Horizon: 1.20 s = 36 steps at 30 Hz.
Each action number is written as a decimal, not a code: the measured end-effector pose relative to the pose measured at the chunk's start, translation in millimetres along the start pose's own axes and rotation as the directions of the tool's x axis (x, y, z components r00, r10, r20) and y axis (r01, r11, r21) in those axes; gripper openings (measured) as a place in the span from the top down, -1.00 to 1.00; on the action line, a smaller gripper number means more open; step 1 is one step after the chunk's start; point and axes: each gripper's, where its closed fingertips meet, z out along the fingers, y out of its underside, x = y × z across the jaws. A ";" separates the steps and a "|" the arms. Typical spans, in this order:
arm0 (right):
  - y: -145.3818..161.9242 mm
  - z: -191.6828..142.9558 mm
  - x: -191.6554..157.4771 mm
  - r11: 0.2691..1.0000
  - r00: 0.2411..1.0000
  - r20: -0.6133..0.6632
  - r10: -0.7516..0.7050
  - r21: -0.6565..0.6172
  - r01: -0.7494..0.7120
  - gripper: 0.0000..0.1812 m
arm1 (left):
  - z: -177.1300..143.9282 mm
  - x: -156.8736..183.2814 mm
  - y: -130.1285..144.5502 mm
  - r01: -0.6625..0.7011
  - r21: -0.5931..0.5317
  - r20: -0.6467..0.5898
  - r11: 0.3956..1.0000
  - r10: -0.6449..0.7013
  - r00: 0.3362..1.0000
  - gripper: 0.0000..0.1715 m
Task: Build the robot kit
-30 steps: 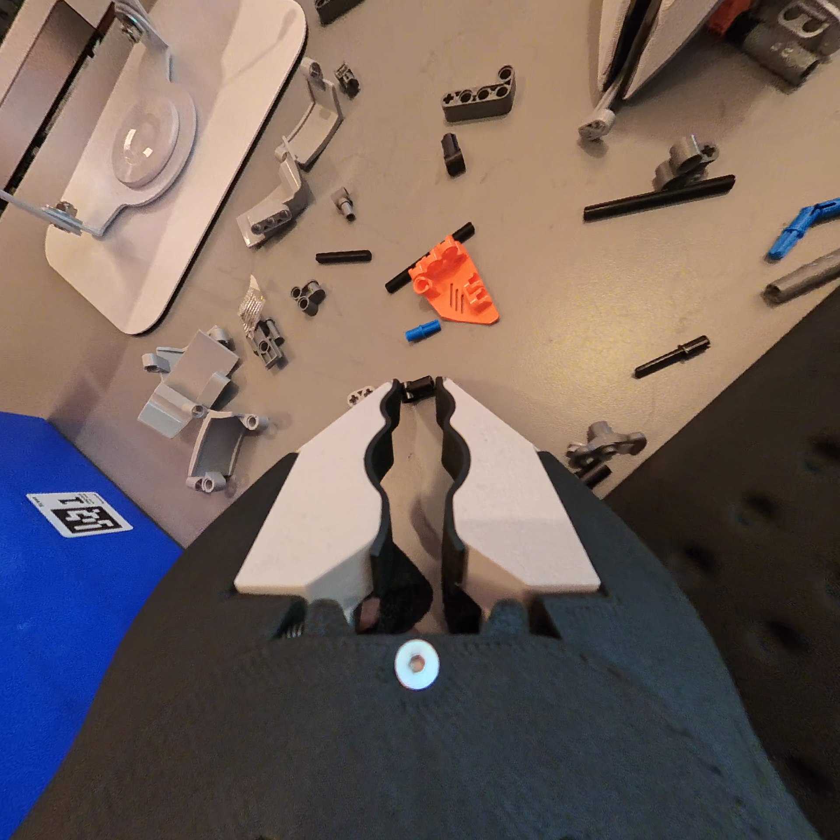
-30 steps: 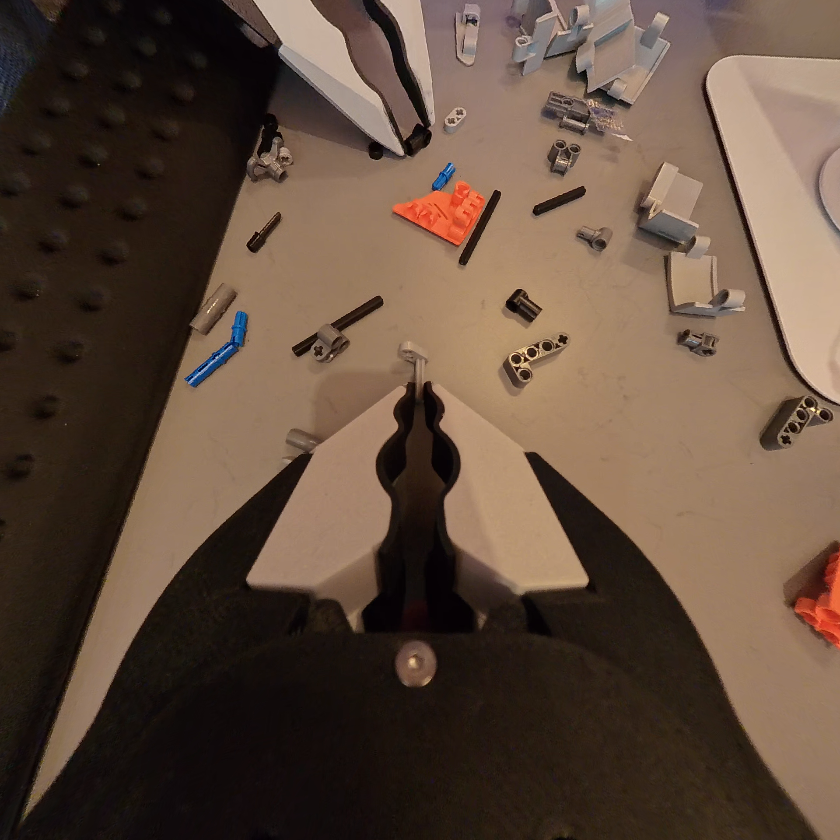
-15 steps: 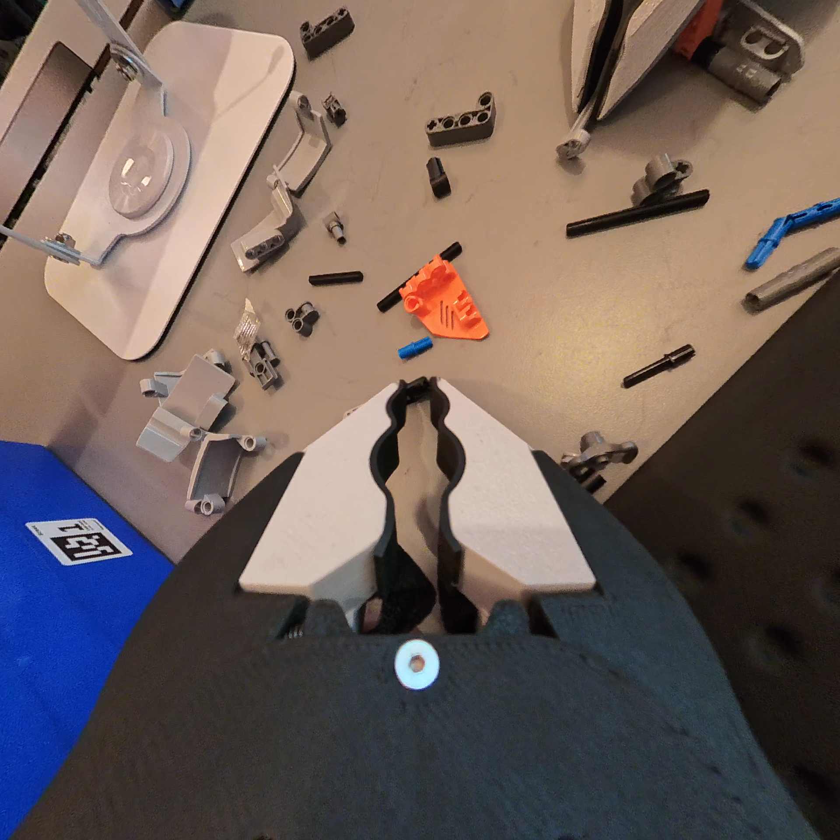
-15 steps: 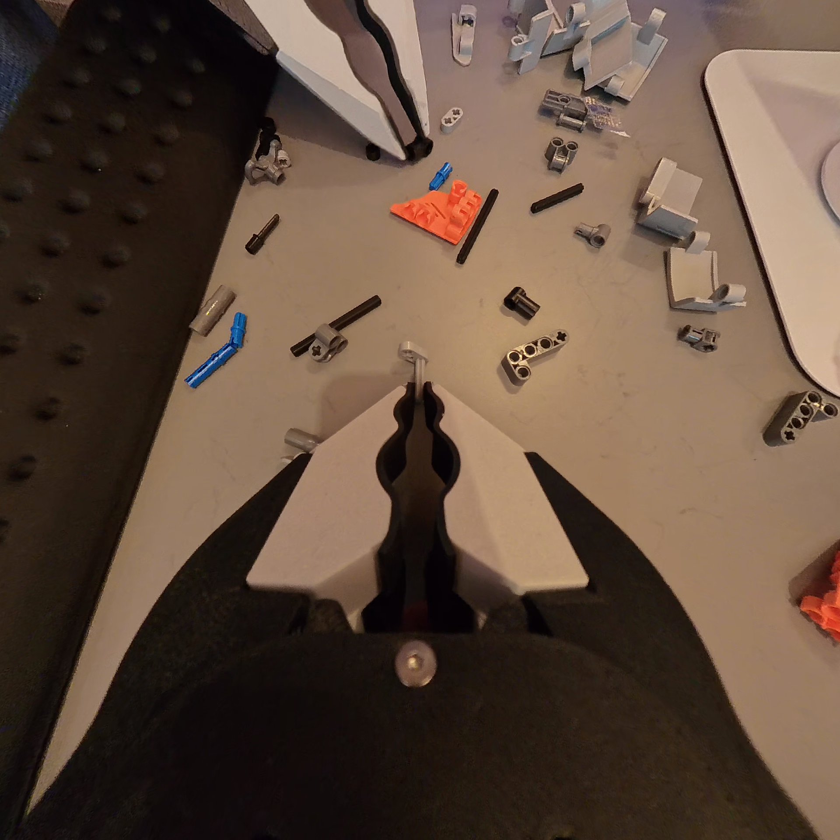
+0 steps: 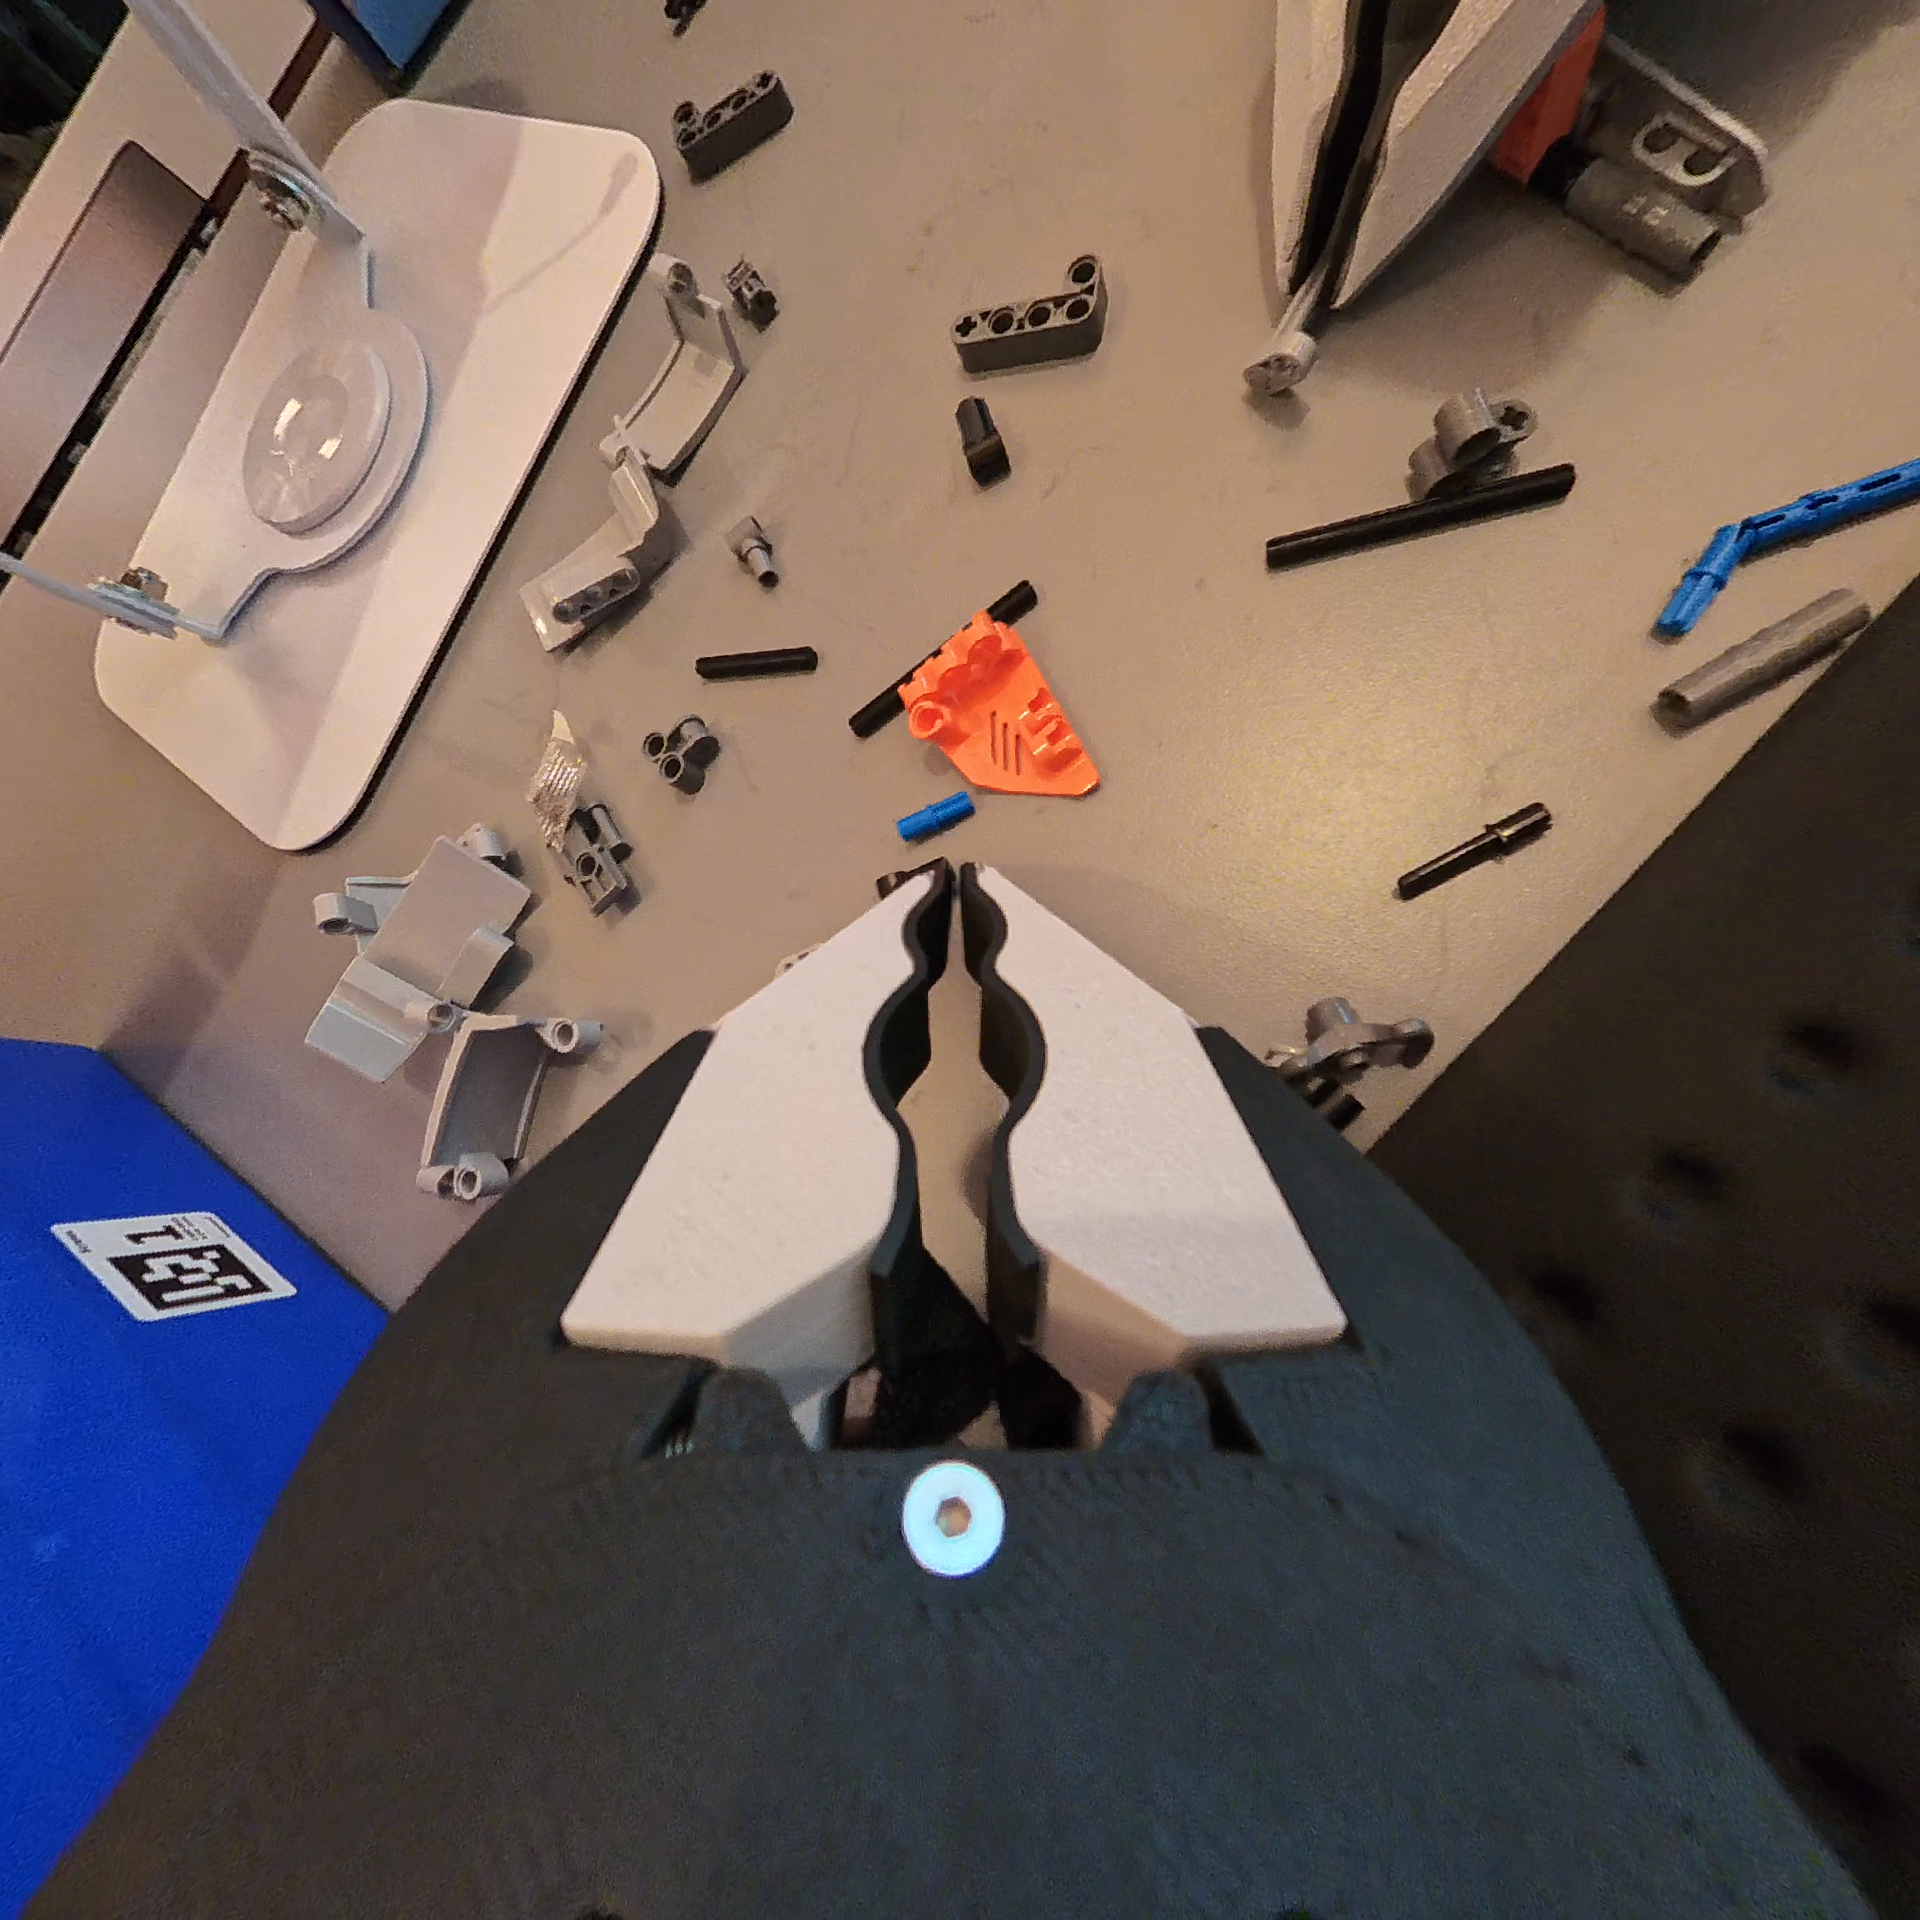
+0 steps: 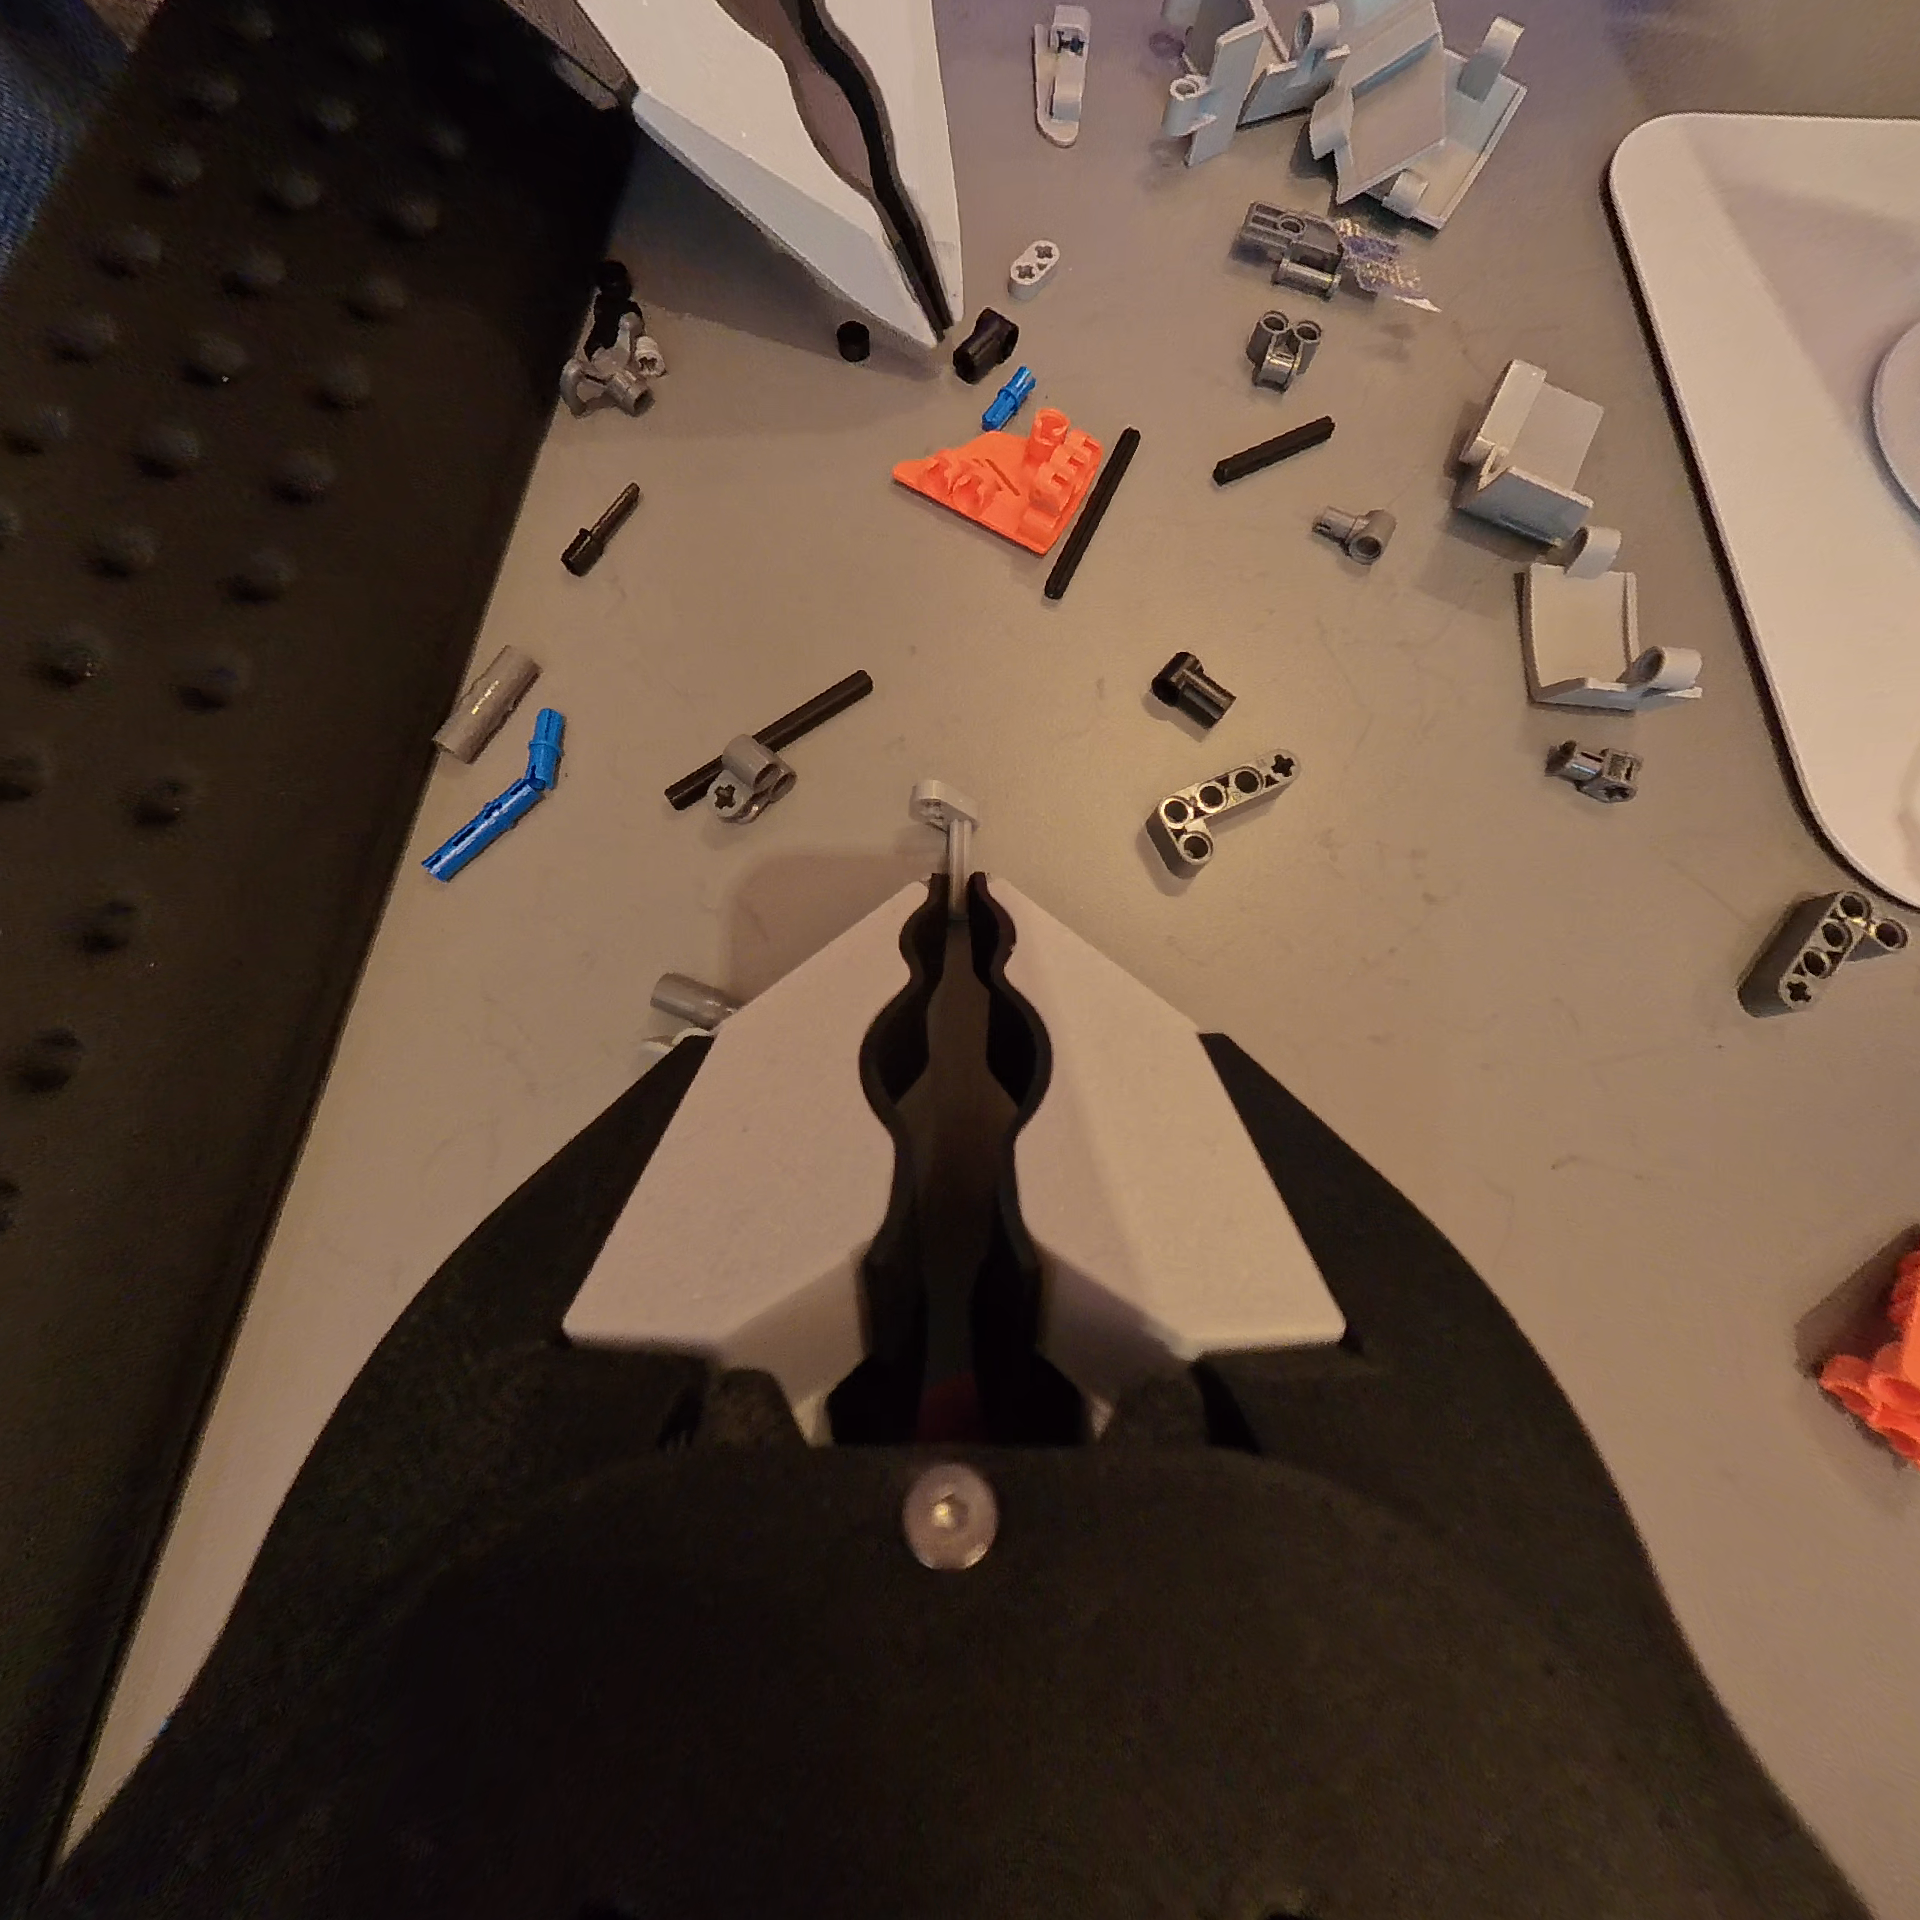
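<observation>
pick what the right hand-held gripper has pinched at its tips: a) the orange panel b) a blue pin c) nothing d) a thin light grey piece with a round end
d: in the right wrist view the right hand-held gripper is shut on a thin light grey piece whose round end sticks out past the tips, while the blue pin and orange panel lie farther off on the table.
</observation>
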 end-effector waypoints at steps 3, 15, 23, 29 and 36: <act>0.3 -0.1 0.2 1.000 1.000 -0.001 0.002 -0.001 -0.002 0.98 | -5.5 -0.6 -0.9 0.027 0.022 0.003 0.999 -0.027 1.000 0.91; 0.4 1.1 -2.2 1.000 1.000 0.001 0.002 -0.015 -0.002 0.98 | -6.9 -6.2 10.6 0.069 -0.016 0.018 0.997 -0.069 0.997 0.73; -8.4 -4.6 -2.9 1.000 1.000 -0.020 -0.016 0.004 0.017 0.97 | 4.8 -7.7 6.9 0.042 -0.049 -0.006 0.998 -0.042 0.999 0.80; -15.7 -7.1 -4.2 0.999 0.999 -0.034 -0.037 0.019 0.038 0.99 | 2.7 -0.6 7.0 0.047 -0.058 -0.059 0.997 -0.051 0.997 0.84; -30.2 -9.5 -6.9 0.997 0.998 -0.044 -0.045 0.059 0.048 1.00 | -8.7 13.1 12.8 0.095 -0.061 -0.153 0.994 -0.103 0.983 0.78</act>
